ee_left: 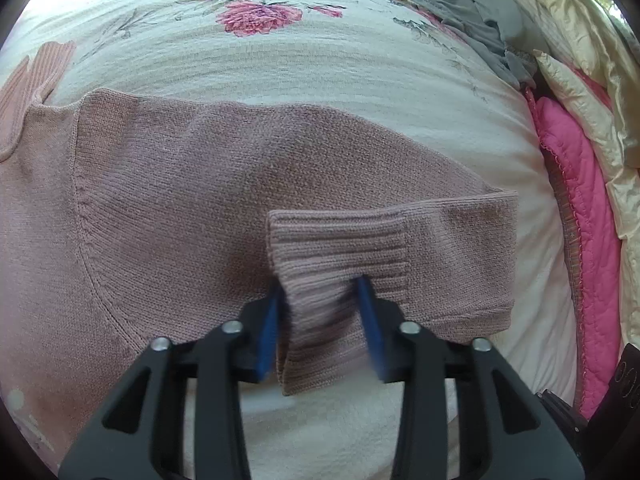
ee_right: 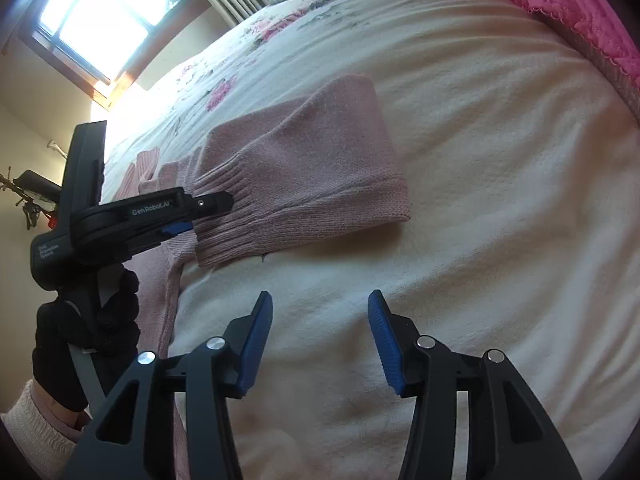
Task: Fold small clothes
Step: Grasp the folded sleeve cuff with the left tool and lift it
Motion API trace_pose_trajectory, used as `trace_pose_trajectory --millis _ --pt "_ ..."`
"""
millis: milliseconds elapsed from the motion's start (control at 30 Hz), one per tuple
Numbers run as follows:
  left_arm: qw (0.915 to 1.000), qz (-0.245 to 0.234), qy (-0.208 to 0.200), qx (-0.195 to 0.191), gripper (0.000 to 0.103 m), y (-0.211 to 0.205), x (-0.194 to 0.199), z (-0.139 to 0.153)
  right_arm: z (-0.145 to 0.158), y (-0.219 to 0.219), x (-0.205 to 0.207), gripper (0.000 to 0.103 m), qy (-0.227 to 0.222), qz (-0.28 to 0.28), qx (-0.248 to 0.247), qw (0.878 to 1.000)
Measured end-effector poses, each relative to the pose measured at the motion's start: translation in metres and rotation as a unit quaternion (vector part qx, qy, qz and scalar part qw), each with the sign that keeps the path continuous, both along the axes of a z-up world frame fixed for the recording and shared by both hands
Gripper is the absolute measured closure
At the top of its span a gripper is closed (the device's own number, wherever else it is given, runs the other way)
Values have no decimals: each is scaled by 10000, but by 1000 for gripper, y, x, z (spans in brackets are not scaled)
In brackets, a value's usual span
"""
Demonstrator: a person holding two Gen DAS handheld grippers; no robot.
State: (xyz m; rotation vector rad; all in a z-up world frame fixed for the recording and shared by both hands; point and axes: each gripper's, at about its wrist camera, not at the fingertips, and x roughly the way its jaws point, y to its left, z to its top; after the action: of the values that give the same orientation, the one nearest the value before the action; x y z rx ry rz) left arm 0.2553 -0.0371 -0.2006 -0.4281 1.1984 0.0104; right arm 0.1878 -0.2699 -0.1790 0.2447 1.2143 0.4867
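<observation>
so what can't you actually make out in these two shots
- Left gripper grip: in the left wrist view its pads flank the ribbed cuff, blurred there; clamped or loose is unclear.
- Pink sweater: its body runs off the left edge in that view.
- Sweater's far side, right wrist view: hidden behind the left gripper.
- Right gripper: open, holding nothing.

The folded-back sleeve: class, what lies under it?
Under the sleeve lies more of the pink sweater, then the cream bedspread. Whatever lies beneath the fold itself is covered.
</observation>
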Motion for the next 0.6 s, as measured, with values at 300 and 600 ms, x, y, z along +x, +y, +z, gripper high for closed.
trace_pose_trajectory --millis 300,600 --pt "9922 610 -823 -714 96 65 -46 42 5 11 1 52 -47 32 -23 10000" --pt "9876 1334 -831 21 97 171 -87 58 9 67 7 52 -116 438 -5 9990"
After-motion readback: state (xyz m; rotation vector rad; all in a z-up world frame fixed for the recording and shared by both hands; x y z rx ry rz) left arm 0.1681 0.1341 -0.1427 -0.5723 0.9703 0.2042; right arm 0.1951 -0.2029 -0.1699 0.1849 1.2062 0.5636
